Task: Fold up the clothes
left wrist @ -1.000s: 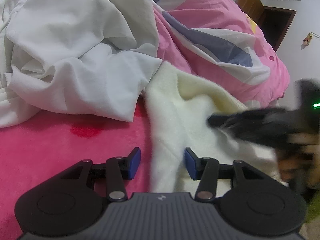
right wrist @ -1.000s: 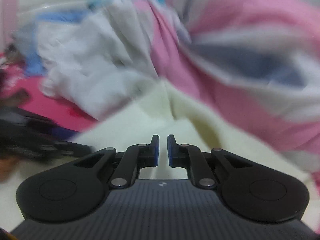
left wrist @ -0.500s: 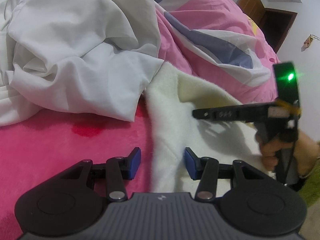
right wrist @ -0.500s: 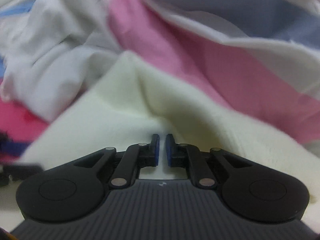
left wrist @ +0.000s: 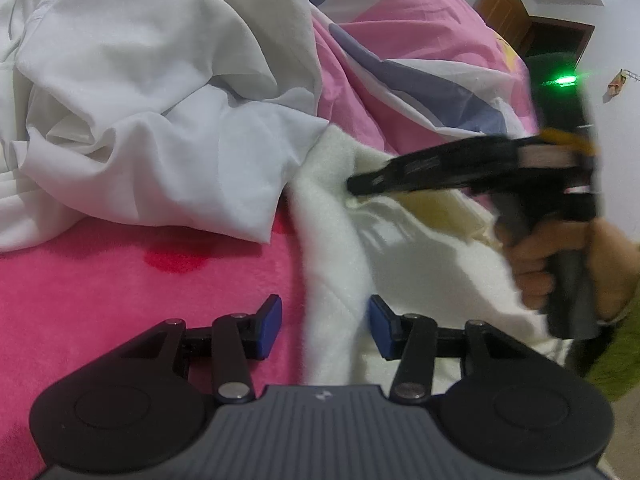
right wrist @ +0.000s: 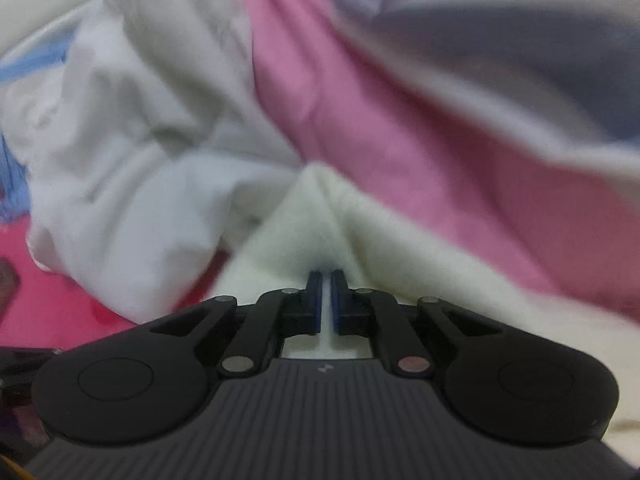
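We find the cream fleece garment (left wrist: 340, 240) lying on the pink blanket (left wrist: 120, 288), its far corner tucked between the crumpled white sheet (left wrist: 140, 100) on the left and the pink, white and grey-blue quilt (left wrist: 420, 52) behind it. The left gripper (left wrist: 324, 326) hovers low over the near edge of the garment with its blue pads apart; the fleece edge runs up between them, and neither pad presses on it. The right gripper (right wrist: 325, 296) is clenched on a raised fold of the garment, a thin strip of cream fabric showing between its blue pads. In the left wrist view the right gripper reaches in from the right, its tip at the fold, gripped by a hand (left wrist: 560, 264) with a green sleeve (left wrist: 624, 352). That view is blurred there.
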Demonstrator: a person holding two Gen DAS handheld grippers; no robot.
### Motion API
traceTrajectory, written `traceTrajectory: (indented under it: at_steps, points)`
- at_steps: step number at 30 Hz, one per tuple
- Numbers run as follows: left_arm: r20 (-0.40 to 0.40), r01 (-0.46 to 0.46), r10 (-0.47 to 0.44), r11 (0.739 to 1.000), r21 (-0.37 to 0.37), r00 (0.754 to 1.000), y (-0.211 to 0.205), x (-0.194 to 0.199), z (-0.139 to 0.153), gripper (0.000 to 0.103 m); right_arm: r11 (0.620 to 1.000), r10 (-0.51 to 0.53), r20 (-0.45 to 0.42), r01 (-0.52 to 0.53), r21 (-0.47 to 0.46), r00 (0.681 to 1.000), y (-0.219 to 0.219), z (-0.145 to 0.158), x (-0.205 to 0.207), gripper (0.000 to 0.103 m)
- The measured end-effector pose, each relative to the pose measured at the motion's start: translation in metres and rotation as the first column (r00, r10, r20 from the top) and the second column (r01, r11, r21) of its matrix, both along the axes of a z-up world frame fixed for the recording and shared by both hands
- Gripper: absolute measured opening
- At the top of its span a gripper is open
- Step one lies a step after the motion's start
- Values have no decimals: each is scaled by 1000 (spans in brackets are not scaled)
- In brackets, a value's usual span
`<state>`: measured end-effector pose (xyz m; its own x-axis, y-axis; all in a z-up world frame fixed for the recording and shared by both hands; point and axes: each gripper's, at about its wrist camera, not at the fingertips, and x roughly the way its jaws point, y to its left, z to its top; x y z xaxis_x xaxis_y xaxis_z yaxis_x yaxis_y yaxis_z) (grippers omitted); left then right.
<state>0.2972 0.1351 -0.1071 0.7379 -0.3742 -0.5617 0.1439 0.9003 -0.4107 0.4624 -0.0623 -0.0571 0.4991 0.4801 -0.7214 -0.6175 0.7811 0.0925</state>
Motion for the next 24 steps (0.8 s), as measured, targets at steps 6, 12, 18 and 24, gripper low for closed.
traceTrajectory:
  at_steps: [6, 12, 18, 24]
  points:
    - [5, -1, 1, 1000, 14, 1000, -2, -1, 0, 49, 998, 26, 5, -26, 65, 1000, 18, 4, 27, 2]
    - [7, 0, 0, 1000, 1, 1000, 1, -2, -1, 49, 967, -93, -106, 115, 227, 990, 21, -8, 83, 0]
    - [2, 0, 0, 1000, -3, 1000, 2, -2, 1, 49, 973, -49, -62, 62, 221, 997, -8, 37, 58, 5]
    - [1, 0, 0, 1000, 2, 1000, 5, -4, 2, 49, 995, 88, -98, -83, 55, 991, 18, 17, 40, 4]
